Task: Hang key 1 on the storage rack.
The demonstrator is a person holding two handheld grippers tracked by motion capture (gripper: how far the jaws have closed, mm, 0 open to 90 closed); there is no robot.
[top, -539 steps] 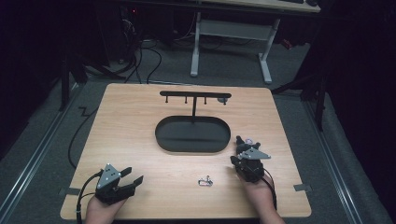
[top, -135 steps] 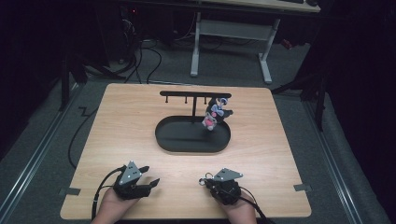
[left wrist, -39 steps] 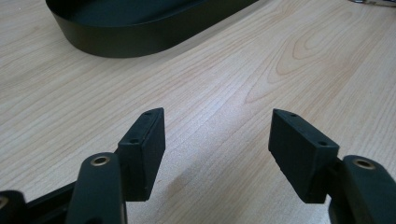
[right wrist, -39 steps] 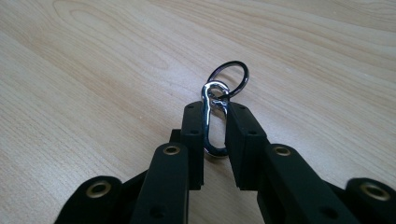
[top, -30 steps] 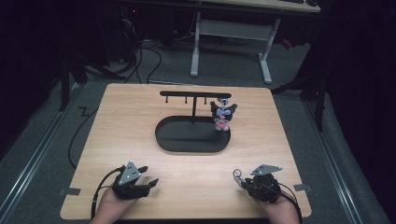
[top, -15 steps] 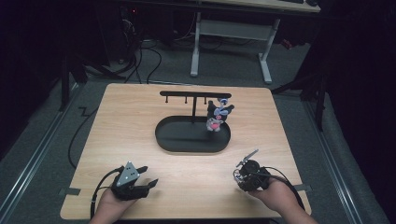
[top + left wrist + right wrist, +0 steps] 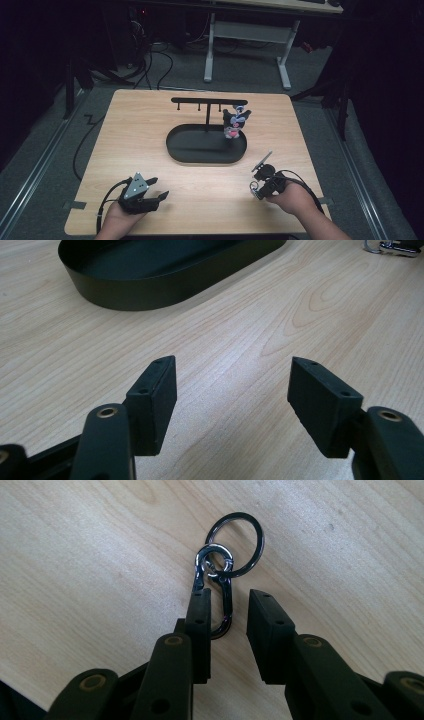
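The carabiner (image 7: 214, 597) with its ring (image 7: 235, 542) lies on the tabletop (image 7: 75, 580) between the right gripper's (image 7: 227, 612) 2 fingers (image 7: 200, 630), touching one. They stand narrowly apart, having just been closing.

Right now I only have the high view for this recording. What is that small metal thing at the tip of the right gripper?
Observer: The right gripper view shows a silver carabiner linked to a dark key ring. Both lie flat on the table.
Operator: Is it gripped?
Observer: Not yet. The right gripper has just been closing. The clip's lower end sits between the jaws, against one pad, with a gap to the other.
Operator: And the left gripper?
Observer: The left gripper is open with nothing between its jaws. It is over bare wood, facing the black tray.
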